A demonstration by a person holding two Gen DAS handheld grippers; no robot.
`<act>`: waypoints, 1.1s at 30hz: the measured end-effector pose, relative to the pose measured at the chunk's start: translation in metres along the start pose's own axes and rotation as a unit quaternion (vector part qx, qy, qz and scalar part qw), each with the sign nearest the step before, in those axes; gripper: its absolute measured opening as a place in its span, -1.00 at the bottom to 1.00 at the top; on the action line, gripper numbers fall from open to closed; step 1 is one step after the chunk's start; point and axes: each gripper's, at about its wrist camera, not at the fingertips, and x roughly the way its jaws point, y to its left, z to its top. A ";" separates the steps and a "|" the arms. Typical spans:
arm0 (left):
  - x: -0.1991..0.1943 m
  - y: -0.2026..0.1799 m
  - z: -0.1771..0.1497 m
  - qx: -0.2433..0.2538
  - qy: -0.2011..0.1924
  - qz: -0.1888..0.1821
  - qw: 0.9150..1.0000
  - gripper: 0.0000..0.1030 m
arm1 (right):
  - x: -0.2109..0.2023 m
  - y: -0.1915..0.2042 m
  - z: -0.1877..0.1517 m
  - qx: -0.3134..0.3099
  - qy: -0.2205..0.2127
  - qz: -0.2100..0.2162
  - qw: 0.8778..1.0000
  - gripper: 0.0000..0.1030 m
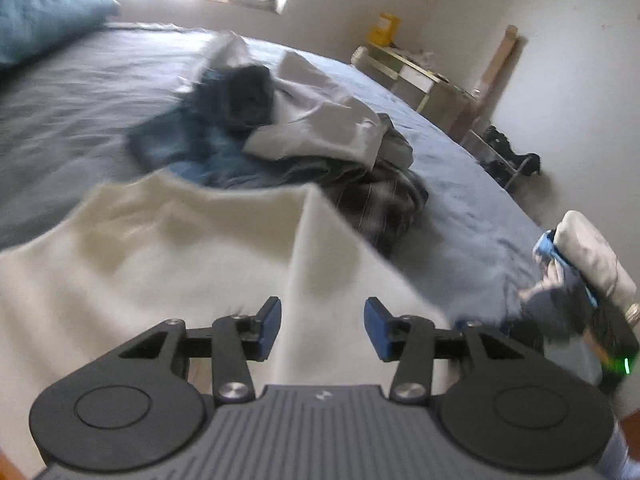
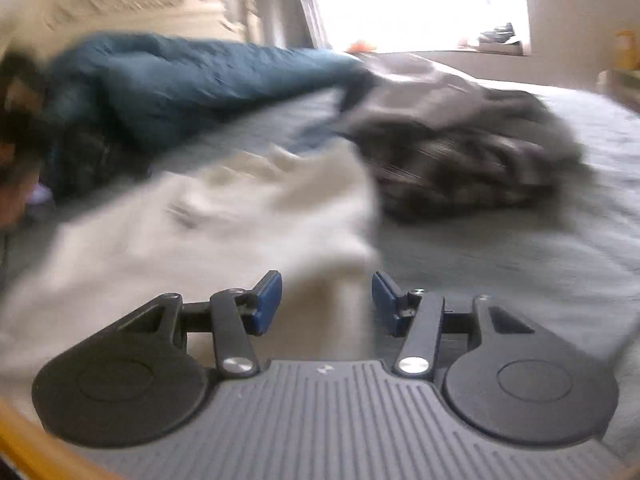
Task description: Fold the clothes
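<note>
So we've got the cream garment (image 1: pixel 180 264) spread on the bed (image 1: pixel 80 92), right under both claws. Left gripper (image 1: pixel 322 330) and right gripper (image 2: pixel 327 304) gape empty; its raised crease runs straight ahead of the left one.

Motion blur smears the cream garment (image 2: pixel 208 216) ahead of the right fingers (image 2: pixel 267 300), and the dark clothes pile (image 2: pixel 460 148) beyond; the garment's near edge is hidden under the gripper body
</note>
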 end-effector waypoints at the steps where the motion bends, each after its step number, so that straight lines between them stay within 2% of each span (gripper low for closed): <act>1: 0.023 0.004 0.011 -0.012 0.004 -0.001 1.000 -0.08 | 0.009 -0.005 0.001 0.006 0.002 0.009 1.000 -0.04; 5: 0.096 0.025 0.035 -0.067 0.041 -0.018 0.997 -0.08 | 0.044 0.004 0.002 -0.030 0.004 -0.001 1.000 -0.02; 7: 0.119 0.037 0.040 -0.108 0.063 -0.069 0.990 -0.08 | 0.045 -0.001 -0.001 -0.013 -0.007 -0.001 1.000 -0.03; 9: 0.133 0.045 0.040 -0.165 0.063 -0.150 0.973 -0.13 | 0.045 -0.005 -0.004 0.001 -0.016 0.004 1.000 -0.14; 10: 0.136 0.046 0.040 -0.184 0.056 -0.177 0.965 -0.49 | 0.044 -0.006 -0.006 0.005 -0.021 0.011 1.000 -0.20; 11: 0.135 0.043 0.041 -0.177 0.043 -0.173 0.968 -0.82 | 0.042 -0.003 -0.006 -0.004 -0.025 0.015 1.000 -0.37; 13: 0.128 0.032 0.043 -0.130 0.015 -0.126 0.983 -0.88 | 0.038 0.005 -0.008 -0.024 -0.031 0.021 0.999 -0.38; 14: 0.122 0.030 0.044 -0.112 -0.003 -0.108 0.988 -0.88 | 0.038 0.008 -0.009 -0.031 -0.032 0.016 0.999 -0.38; 15: 0.116 0.032 0.044 -0.112 -0.018 -0.101 0.988 -0.88 | 0.037 0.008 -0.010 -0.032 -0.030 0.010 0.999 -0.41; 18: 0.112 0.044 0.043 -0.141 -0.029 -0.100 0.984 -0.88 | 0.039 0.008 -0.010 -0.027 -0.026 -0.008 0.999 -0.55; 28: 0.122 0.065 0.034 -0.171 -0.031 -0.084 0.981 -0.87 | 0.040 0.018 -0.016 -0.043 -0.044 -0.093 0.994 -0.60; 29: 0.123 0.067 0.033 -0.174 -0.031 -0.082 0.981 -0.87 | 0.039 0.018 -0.016 -0.048 -0.043 -0.082 0.995 -0.61; 31: 0.124 0.075 0.034 -0.193 -0.025 -0.092 0.977 -0.87 | 0.037 0.017 -0.017 -0.055 -0.037 -0.047 0.997 -0.74; 33: 0.121 0.078 0.035 -0.197 -0.026 -0.094 0.975 -0.87 | 0.035 0.015 -0.016 -0.056 -0.033 0.001 0.998 -0.70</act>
